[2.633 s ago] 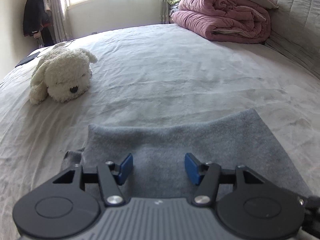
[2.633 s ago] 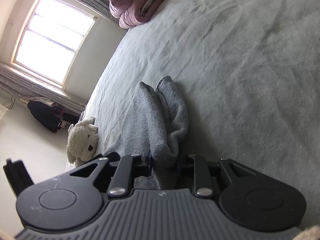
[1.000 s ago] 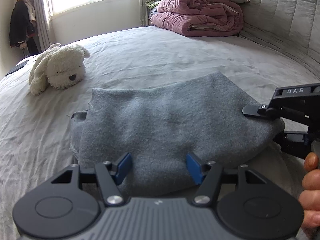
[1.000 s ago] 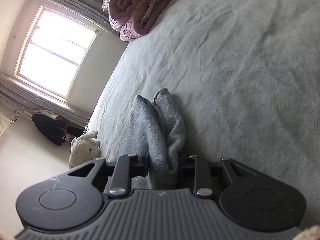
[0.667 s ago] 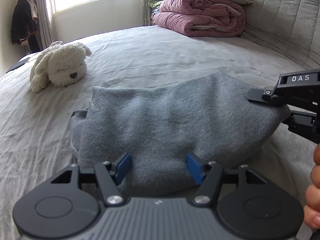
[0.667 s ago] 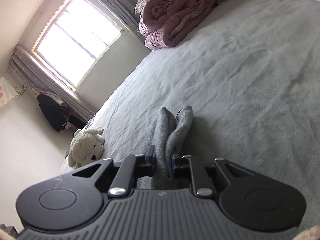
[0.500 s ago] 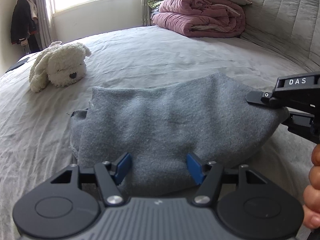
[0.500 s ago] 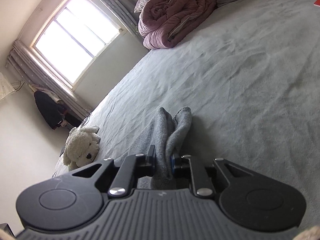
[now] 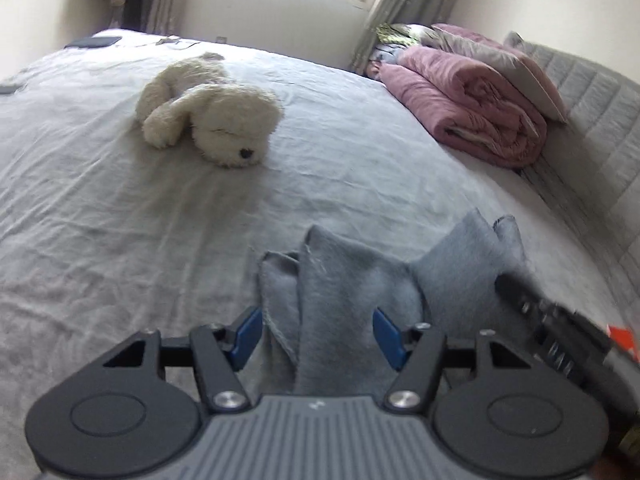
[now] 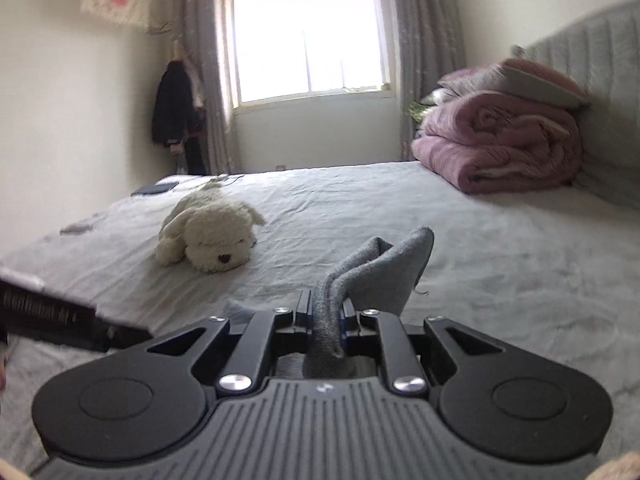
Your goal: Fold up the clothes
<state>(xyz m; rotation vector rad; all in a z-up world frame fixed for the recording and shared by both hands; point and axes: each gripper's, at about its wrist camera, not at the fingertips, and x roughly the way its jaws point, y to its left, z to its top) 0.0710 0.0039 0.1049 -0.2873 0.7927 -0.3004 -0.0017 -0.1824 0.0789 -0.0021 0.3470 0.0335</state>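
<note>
A grey garment [image 9: 340, 280] is bunched up on the pale grey bed [image 9: 120, 220]. My left gripper [image 9: 318, 330] hangs over its near end. A narrow fold of the cloth runs between the blue pads [image 9: 246, 332], which stand wide apart and do not pinch it. My right gripper [image 10: 325, 316] is closing, its pads pressing a thick fold of the garment [image 10: 384, 272], whose free end sticks up ahead of the fingers. The right gripper [image 9: 552, 320] shows blurred at the right of the left wrist view. The left gripper [image 10: 60, 316] shows at the left edge of the right wrist view.
A cream plush dog [image 9: 216, 120] lies on the bed ahead and to the left. A folded pink duvet [image 9: 472, 108] with a pillow on top sits against the padded headboard [image 9: 600, 120] at the right. A dark flat item [image 9: 94, 42] lies near the far left corner.
The right gripper has rolled upright and risen with the garment's end clamped tighter. The garment, spread wide before, is now drawn into a narrow bunch. The left gripper has swung to face the plush dog.
</note>
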